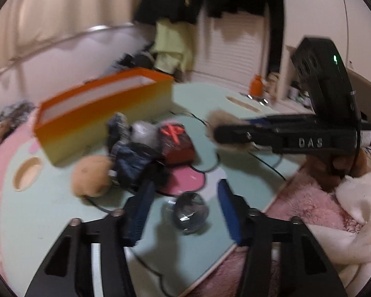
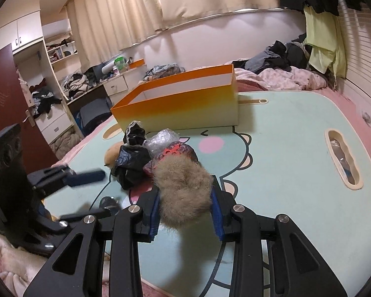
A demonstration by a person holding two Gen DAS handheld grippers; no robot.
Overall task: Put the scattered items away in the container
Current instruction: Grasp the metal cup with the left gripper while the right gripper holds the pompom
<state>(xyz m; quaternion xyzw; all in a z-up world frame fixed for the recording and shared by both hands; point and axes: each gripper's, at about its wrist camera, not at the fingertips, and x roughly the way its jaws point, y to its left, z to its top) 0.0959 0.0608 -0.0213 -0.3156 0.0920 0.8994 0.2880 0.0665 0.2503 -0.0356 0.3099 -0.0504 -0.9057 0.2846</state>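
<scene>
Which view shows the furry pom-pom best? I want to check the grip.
The right wrist view: the furry pom-pom sits sharp, squeezed between the right gripper pads. The left wrist view shows it blurred and mostly hidden behind that gripper.

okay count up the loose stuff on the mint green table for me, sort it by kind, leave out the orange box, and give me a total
Furry pompoms: 2, the grey-tan pompom clamped in the right gripper and the tan pompom on the table
Crumpled black bags: 1
Clear bubble wrap wads: 1
Red-and-black packets: 1
Clear glass balls: 1
Total: 6
</scene>
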